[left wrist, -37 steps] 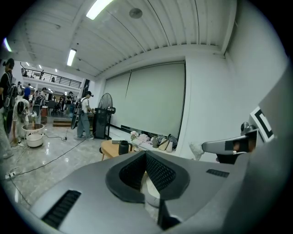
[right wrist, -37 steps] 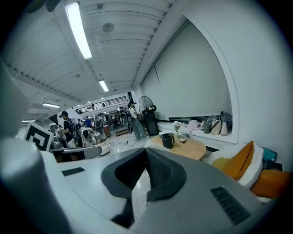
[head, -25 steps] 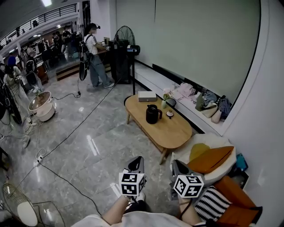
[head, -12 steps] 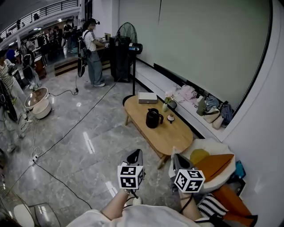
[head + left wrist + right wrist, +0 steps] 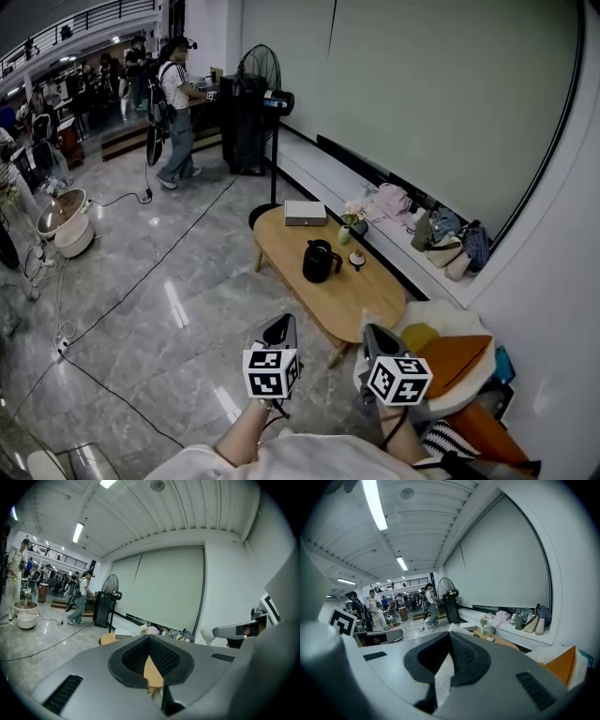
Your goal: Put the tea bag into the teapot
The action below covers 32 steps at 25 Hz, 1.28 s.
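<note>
The black teapot (image 5: 321, 262) stands in the middle of the wooden table (image 5: 361, 298). A little cup (image 5: 356, 260) sits on the table just beside the teapot. It is too small to see what is in it, and I cannot pick out the tea bag. The left gripper (image 5: 282, 328) and the right gripper (image 5: 375, 336) are well apart from the table. Each has its tips pressed together, with nothing held.

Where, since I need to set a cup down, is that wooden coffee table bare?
The near end of the oval light-wood coffee table, this side of the black teapot, is bare. A smaller patch lies between the teapot and the flat grey box. The wall-side edge is crowded by the small flower vase and small white cup.
</note>
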Each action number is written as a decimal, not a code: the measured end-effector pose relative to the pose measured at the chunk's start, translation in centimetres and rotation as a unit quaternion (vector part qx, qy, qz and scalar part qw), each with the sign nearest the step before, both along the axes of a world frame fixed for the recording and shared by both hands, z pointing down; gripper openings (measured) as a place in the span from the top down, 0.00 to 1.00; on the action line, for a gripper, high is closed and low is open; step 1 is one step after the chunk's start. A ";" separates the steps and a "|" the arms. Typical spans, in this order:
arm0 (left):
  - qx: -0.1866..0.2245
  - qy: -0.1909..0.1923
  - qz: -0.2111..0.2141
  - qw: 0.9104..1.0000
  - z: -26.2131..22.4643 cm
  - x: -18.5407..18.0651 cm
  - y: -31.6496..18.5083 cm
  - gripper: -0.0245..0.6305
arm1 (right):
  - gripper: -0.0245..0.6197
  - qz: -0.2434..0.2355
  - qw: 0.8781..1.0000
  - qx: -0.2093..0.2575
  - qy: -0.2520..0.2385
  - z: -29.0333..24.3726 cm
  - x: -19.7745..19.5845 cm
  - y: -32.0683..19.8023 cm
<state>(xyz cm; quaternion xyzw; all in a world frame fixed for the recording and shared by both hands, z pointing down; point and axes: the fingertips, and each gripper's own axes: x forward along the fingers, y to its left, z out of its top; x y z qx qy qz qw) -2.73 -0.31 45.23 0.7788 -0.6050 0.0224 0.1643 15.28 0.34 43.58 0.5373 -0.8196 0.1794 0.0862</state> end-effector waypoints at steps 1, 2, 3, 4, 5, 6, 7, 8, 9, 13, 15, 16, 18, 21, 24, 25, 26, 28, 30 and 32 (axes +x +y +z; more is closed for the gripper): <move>0.001 0.001 -0.001 1.000 0.1 -0.3 -0.6 0.94 | 0.91 -0.001 1.000 0.000 0.001 0.1 -0.2 -0.6; 0.001 0.000 -0.002 1.000 0.2 -0.5 -1.2 0.94 | 0.91 -0.001 1.000 -0.001 0.002 0.2 -0.4 -1.1; 0.000 -0.001 -0.002 1.000 0.3 -0.7 -1.7 0.94 | 0.91 -0.001 1.000 -0.002 0.002 0.3 -0.6 -1.6; -0.001 -0.003 -0.002 1.000 0.4 -0.9 -2.1 0.94 | 0.91 0.000 1.000 -0.004 0.002 0.5 -0.8 -2.1; -0.003 -0.006 -0.001 1.000 0.6 -1.1 -2.4 0.94 | 0.91 0.001 1.000 -0.006 0.001 0.6 -0.9 -2.4; -0.005 -0.008 -0.001 1.000 0.8 -1.3 -2.7 0.94 | 0.91 0.001 1.000 -0.009 0.001 0.8 -1.1 -2.6; -0.007 -0.010 0.000 1.000 1.0 -1.5 -2.8 0.94 | 0.91 0.001 1.000 -0.011 0.001 1.0 -1.3 -2.8; -0.009 -0.011 0.000 1.000 1.2 -1.7 -3.0 0.94 | 0.91 0.001 1.000 -0.014 0.001 1.3 -1.4 -3.0; -0.010 -0.011 0.001 1.000 1.3 -1.9 -3.2 0.94 | 0.91 0.000 1.000 -0.018 0.002 1.5 -1.6 -3.3; -0.018 -0.012 0.002 1.000 1.9 -2.3 -3.7 0.94 | 0.91 -0.001 1.000 -0.030 0.005 2.3 -1.8 -4.1; -0.024 -0.013 0.000 1.000 2.4 -2.3 -4.0 0.94 | 0.91 -0.002 0.999 -0.033 0.005 2.5 -1.8 -4.6; -0.026 -0.013 0.000 1.000 2.6 -2.3 -4.1 0.94 | 0.91 -0.002 0.999 -0.035 0.006 2.7 -1.8 -4.9; -0.029 -0.015 -0.002 0.999 2.8 -2.4 -4.6 0.94 | 0.91 -0.004 0.999 -0.037 0.006 2.8 -1.8 -5.7; -0.032 -0.019 -0.009 0.999 3.2 -2.7 -5.6 0.94 | 0.91 -0.009 0.999 -0.035 0.004 2.9 -2.1 -7.3; -0.032 -0.022 -0.015 0.999 3.4 -3.2 -7.1 0.94 | 0.91 -0.013 0.999 -0.034 0.000 3.1 -2.3 -9.1; -0.033 -0.023 -0.017 0.999 3.4 -3.3 -7.6 0.94 | 0.91 -0.014 0.999 -0.034 -0.002 3.1 -2.4 -9.7; -0.034 -0.025 -0.018 0.999 3.4 -3.3 -8.2 0.94 | 0.91 -0.015 0.999 -0.033 -0.004 3.1 -2.4 -10.3; -0.034 -0.027 -0.020 0.999 3.3 -3.3 -9.4 0.94 | 0.91 -0.017 0.999 -0.032 -0.006 3.1 -2.4 -11.6; -0.033 -0.030 -0.022 0.999 3.3 -3.2 -10.7 0.94 | 0.91 -0.018 0.999 -0.032 -0.008 3.2 -2.3 -12.9; -0.032 -0.032 -0.022 0.999 3.3 -3.0 -12.0 0.94 | 0.91 -0.018 0.999 -0.032 -0.011 3.2 -2.0 -14.3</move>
